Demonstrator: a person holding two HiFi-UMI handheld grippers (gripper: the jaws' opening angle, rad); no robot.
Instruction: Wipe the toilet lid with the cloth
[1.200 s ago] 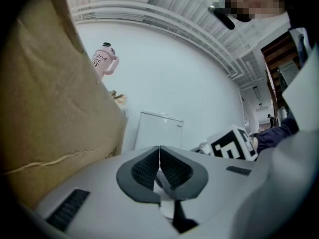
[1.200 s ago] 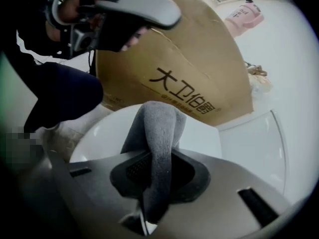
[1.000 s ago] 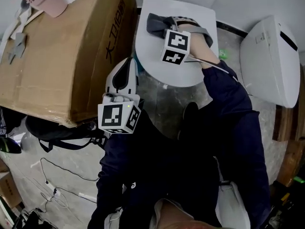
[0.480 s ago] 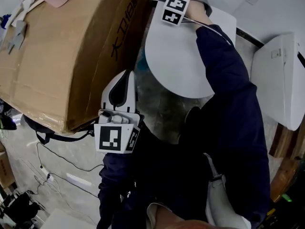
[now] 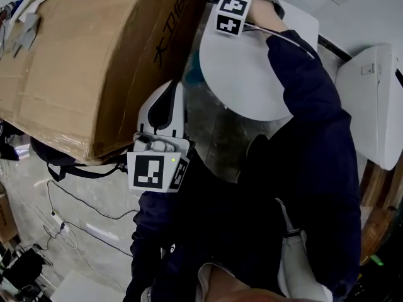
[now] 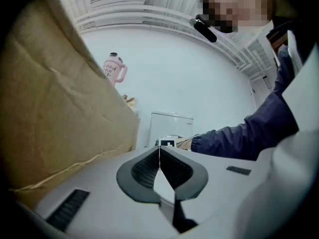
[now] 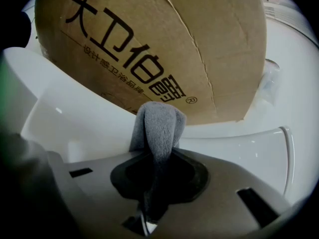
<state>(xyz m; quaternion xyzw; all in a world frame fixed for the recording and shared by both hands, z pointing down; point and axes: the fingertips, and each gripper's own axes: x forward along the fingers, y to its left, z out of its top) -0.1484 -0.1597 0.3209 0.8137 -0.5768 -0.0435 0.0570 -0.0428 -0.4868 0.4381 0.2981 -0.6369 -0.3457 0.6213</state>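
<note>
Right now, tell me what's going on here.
A person is working on a white toilet lid with a pair of tongs in each hand. The right tongs are shut on a grey cloth at the far end of the lid, next to a cardboard box. The left tongs are shut and empty, held back near the person's body beside the box.

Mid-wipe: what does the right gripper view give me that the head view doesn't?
Only the right gripper view: the right gripper has its jaws shut on the grey cloth. Only the head view: the left gripper is off the lid, beside the box, and the sleeve reaches across the lid. Both views show the box and the white lid.
</note>
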